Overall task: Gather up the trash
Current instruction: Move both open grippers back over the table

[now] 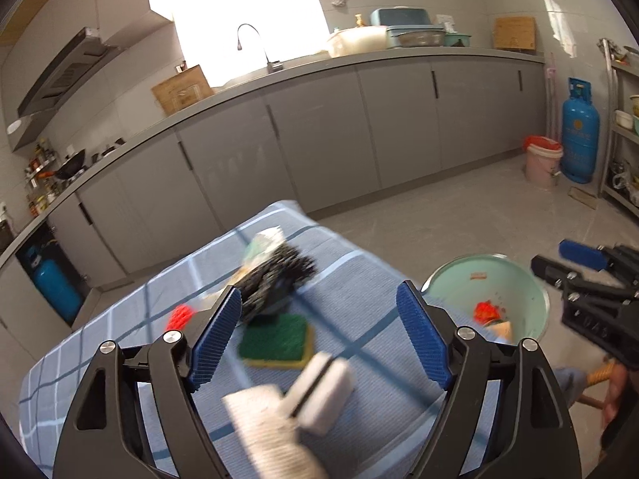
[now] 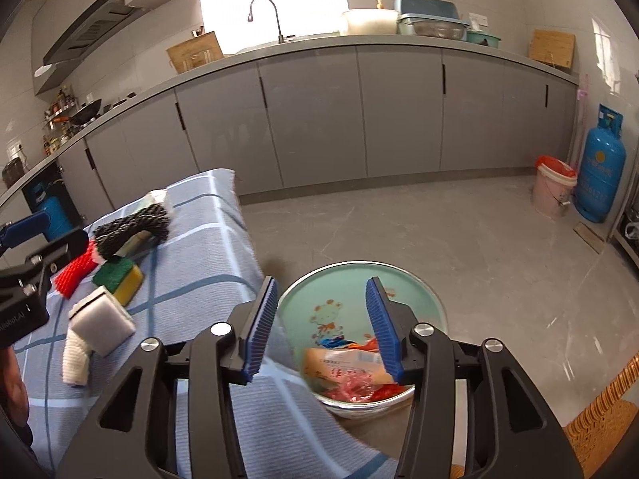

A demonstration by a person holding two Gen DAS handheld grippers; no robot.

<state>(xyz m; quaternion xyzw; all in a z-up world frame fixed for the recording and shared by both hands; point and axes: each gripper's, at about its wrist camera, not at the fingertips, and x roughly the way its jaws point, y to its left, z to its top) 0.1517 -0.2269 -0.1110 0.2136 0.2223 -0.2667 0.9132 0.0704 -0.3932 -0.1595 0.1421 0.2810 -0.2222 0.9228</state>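
Blue-and-white checked cloth (image 2: 207, 239) covers a table in a grey kitchen, and a row of cleaning things lies on it: a black mesh scrubber (image 2: 135, 225), a red ribbed scrubber (image 2: 74, 273) beside it, a green-and-yellow sponge (image 2: 120, 277), a white foam block (image 2: 104, 321) and a white knitted pad (image 2: 76, 359) touching that block. Just off the table's edge, lower down, stands a pale green round basin (image 2: 431, 307) with a cartoon print inside. Crumpled trash wrappers (image 2: 347, 371), orange, red and clear, lie in its bottom.

In the right wrist view the right gripper (image 2: 323, 327) hangs above the basin with its blue ribbed pads partly spread; nothing is between them, and the wrappers lie below in the basin. In the left wrist view the left gripper (image 1: 319, 335) is over the cloth, jaws wide apart and empty, with the sponge and foam block seen between the fingers but not touched. That view is blurred. Each gripper shows at the edge of the other's view.
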